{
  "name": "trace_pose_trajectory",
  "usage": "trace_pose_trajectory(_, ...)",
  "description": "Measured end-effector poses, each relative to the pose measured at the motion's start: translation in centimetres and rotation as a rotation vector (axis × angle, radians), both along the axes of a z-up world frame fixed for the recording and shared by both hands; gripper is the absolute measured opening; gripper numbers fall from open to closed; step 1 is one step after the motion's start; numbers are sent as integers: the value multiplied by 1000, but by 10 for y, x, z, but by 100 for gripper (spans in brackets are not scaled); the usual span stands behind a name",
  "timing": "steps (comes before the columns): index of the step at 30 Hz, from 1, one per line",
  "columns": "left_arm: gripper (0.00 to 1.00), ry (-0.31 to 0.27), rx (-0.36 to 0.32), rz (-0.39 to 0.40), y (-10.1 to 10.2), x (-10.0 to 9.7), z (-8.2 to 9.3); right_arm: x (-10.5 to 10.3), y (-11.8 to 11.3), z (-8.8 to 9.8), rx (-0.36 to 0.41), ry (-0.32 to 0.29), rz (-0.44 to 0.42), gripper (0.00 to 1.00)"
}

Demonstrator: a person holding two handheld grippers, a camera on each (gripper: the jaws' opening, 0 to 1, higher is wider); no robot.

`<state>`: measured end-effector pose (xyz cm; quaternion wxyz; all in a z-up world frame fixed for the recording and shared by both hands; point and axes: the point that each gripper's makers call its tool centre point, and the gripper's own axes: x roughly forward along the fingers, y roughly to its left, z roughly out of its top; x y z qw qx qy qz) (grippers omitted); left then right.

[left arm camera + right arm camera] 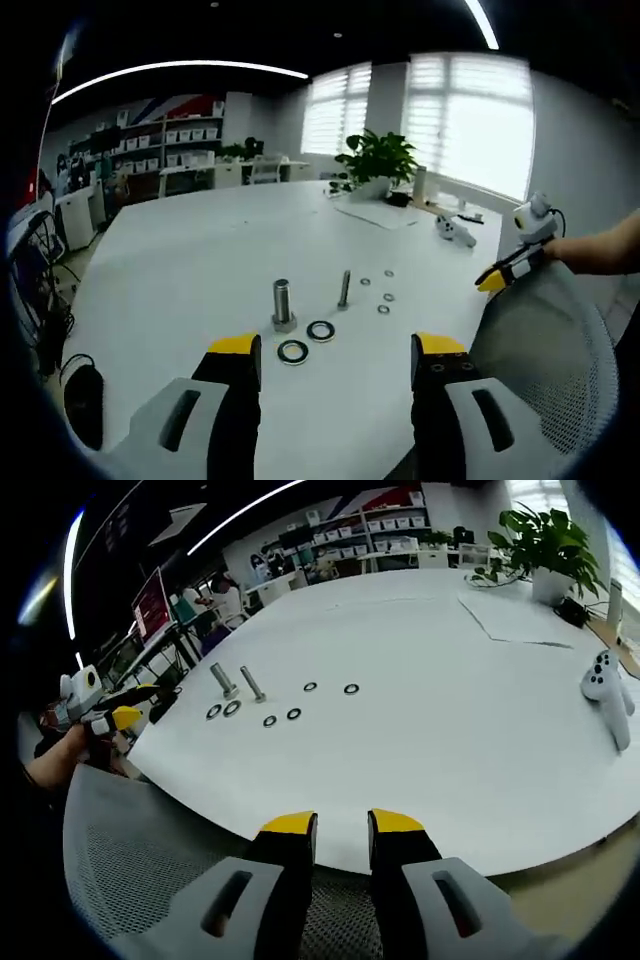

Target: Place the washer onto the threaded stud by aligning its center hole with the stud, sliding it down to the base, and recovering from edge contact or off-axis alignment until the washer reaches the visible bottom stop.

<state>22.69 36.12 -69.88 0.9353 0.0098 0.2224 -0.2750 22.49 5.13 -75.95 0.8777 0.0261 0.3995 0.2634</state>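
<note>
On the white table (200,250), a thick bolt (282,303) stands upright on its head, with a thinner threaded stud (344,288) to its right. Two large dark washers (293,351) (320,331) lie flat just in front of them, and several small washers (385,297) lie further right. My left gripper (337,346) hovers just short of the large washers, jaws wide open and empty. In the right gripper view, the bolt (222,680), stud (253,684) and washers (232,708) are far off. My right gripper (343,824) is over the chair back, narrowly open and empty.
A grey mesh chair back (545,340) (150,850) stands at the table's near edge between the grippers. A white controller (608,695) and a sheet of paper (520,620) lie on the table near a potted plant (378,160). Shelves and desks fill the room behind.
</note>
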Motion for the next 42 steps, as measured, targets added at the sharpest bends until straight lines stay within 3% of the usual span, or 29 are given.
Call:
trace_pose_trajectory(5, 51, 66, 84, -80, 0, 17, -20, -3, 4, -3, -16, 2, 18, 25)
trace_pose_trajectory(7, 50, 128, 127, -137, -1, 22, -31, -3, 2, -4, -5, 29, 9, 25)
trace_pose_trajectory(13, 50, 150, 298, -271, 0, 48, -41, -2, 2, -3, 2, 16, 19, 25)
trace_pose_trajectory(15, 47, 212, 304, -305, 0, 47, -47, -2, 2, -2, 9, 13, 14, 25)
trace_pose_trajectory(17, 45, 229, 302, -324, -1, 47, -48, -1, 2, -2, 13, 13, 9, 25)
trace_pose_trajectory(19, 44, 277, 352, -400, -2, 46, -59, -1, 2, -2, 13, 14, 9, 25)
trace_pose_trajectory(22, 42, 303, 442, -452, 3, 47, -70, -2, 2, -3, 9, 17, 21, 26)
trace_pose_trajectory(31, 41, 405, 474, -506, -5, 56, -82, -2, 2, -3, 5, 20, 15, 26)
trace_pose_trajectory(38, 35, 427, 580, -572, -6, 59, -94, -4, 2, -7, -19, 40, 26, 25)
trace_pose_trajectory(40, 35, 463, 636, -607, -1, 51, -99, -2, 1, -6, -9, 33, 10, 26)
trace_pose_trajectory(41, 33, 390, 656, -652, -6, 59, -96, -2, 1, -6, -8, 32, 9, 26)
trace_pose_trajectory(42, 32, 418, 658, -636, -6, 56, -97, -2, 1, -6, -10, 34, 8, 26)
